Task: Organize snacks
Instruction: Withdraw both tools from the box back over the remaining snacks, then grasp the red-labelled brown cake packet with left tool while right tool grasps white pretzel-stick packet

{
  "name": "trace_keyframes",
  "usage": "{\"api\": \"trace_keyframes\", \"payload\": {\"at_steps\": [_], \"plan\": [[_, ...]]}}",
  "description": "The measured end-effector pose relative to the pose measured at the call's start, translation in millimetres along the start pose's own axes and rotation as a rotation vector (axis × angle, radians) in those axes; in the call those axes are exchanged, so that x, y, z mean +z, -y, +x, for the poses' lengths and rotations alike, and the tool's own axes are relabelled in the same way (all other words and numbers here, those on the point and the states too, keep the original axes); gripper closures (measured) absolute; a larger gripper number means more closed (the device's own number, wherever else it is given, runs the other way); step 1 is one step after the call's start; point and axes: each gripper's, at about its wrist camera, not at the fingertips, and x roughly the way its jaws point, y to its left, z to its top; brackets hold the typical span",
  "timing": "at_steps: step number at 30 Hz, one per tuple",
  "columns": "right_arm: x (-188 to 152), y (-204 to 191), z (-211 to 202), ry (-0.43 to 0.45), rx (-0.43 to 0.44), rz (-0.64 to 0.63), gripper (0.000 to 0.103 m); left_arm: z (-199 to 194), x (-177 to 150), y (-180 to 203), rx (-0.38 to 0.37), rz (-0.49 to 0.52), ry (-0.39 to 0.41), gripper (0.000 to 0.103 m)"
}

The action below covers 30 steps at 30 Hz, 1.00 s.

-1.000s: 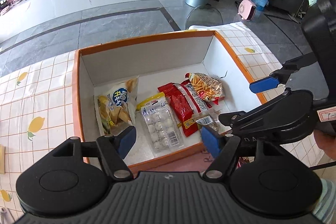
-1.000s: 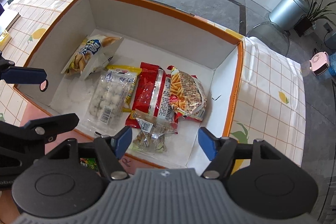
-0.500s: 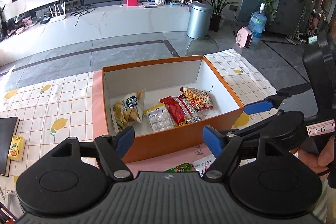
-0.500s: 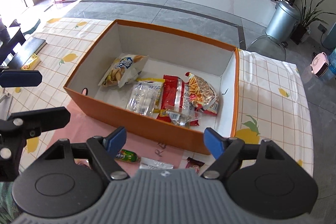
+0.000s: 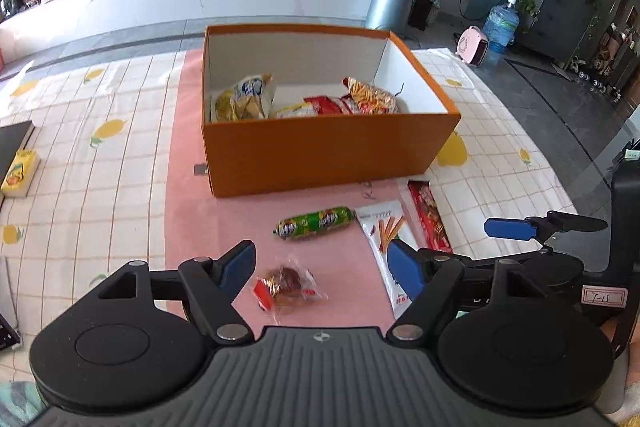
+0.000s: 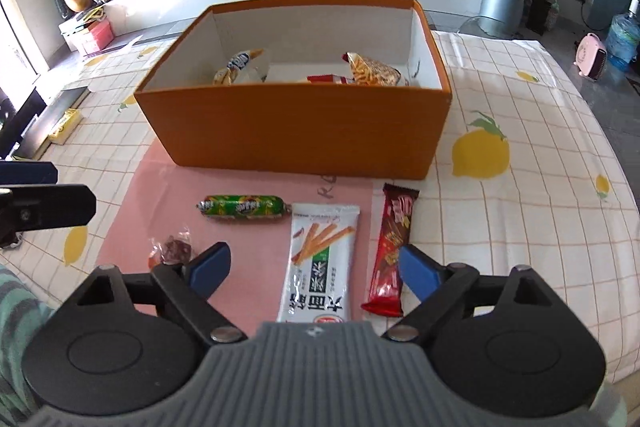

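An orange box [image 5: 320, 151] [image 6: 296, 131] stands on a pink mat and holds several snack packs. In front of it lie a green sausage pack [image 5: 314, 223] [image 6: 242, 207], a small clear-wrapped snack [image 5: 286, 287] [image 6: 172, 249], a white stick-biscuit pack [image 5: 382, 227] [image 6: 320, 259] and a red bar [image 5: 430, 217] [image 6: 392, 247]. My left gripper [image 5: 322, 267] is open and empty, just above the small wrapped snack. My right gripper [image 6: 314, 267] is open and empty over the white pack's near end.
The table has a lemon-print checked cloth [image 6: 520, 155]. A black book [image 5: 12, 143] and a yellow carton [image 5: 20, 173] lie at the left. Beyond the table are a floor, a long white counter and a grey bin [image 5: 390, 1].
Both grippers have pulled back and down from above the box interior to the mat in front of it. The loose snacks in front of the box have come into view. Both stay open.
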Motion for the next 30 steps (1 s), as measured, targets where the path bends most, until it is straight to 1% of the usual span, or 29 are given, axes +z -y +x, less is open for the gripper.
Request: {"api": "trace_keyframes", "payload": {"at_steps": [2,5,9,16,19,23,28,29,30], "plan": [[-13.2,-1.5,6.2,0.005,-0.017,-0.011,0.015,9.7,-7.1,1.1,0.008,0.011,-0.02,0.015],[-29.0,-3.6,15.6,0.02,-0.044,-0.026,0.015,21.8,-20.8,-2.0,-0.004,-0.008,-0.047,0.015],[-41.5,0.1,25.5,0.018,-0.025,0.011,0.015,33.3,-37.2,-9.4,-0.009,-0.037,-0.054,0.015],[-42.8,8.0,32.7,0.005,0.008,0.076,0.015,49.4,-46.4,-20.1,-0.042,-0.085,-0.049,0.015],[-43.4,9.0,36.3,-0.004,0.015,0.097,0.015,56.1,-46.2,-19.1,-0.046,-0.078,-0.052,0.015],[-43.1,7.8,39.8,-0.004,0.025,0.101,0.015,64.0,-47.1,-17.3,-0.025,-0.067,-0.048,0.015],[-42.2,-1.4,44.1,0.005,0.033,0.055,0.015,70.5,-48.1,-26.7,-0.012,-0.123,-0.023,0.015],[-42.3,-4.3,44.4,0.011,0.031,0.038,0.018,72.1,-48.2,-28.6,-0.013,-0.133,-0.024,0.015],[-42.3,-7.0,45.0,0.016,0.026,0.023,0.024,74.5,-48.1,-30.7,-0.017,-0.142,-0.028,0.015]]}}
